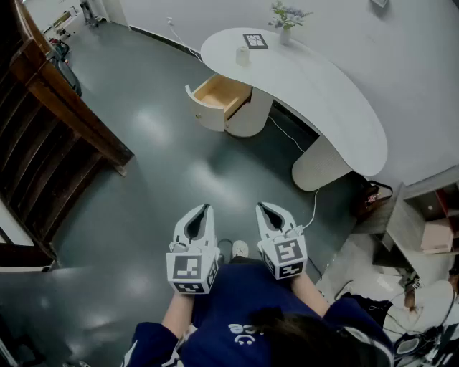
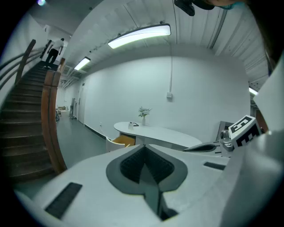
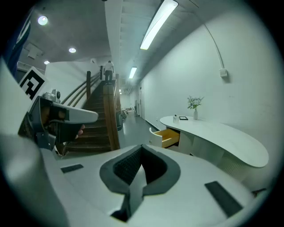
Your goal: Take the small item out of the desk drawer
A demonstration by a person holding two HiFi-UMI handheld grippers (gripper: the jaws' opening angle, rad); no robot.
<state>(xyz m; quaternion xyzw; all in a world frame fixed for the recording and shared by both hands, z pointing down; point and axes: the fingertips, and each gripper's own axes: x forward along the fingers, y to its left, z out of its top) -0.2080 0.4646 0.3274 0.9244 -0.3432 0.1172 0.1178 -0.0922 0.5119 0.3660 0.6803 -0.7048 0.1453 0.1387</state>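
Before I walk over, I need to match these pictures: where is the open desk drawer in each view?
Head view: drawer upper centre, under the desk's left end.
Left gripper view: drawer small, just left of centre.
Right gripper view: drawer just right of centre.
Shared landmark: flower vase on the desk.

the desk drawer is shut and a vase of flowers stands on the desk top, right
No: the drawer is pulled open, as the head view shows. The vase of flowers does stand on the desk top.
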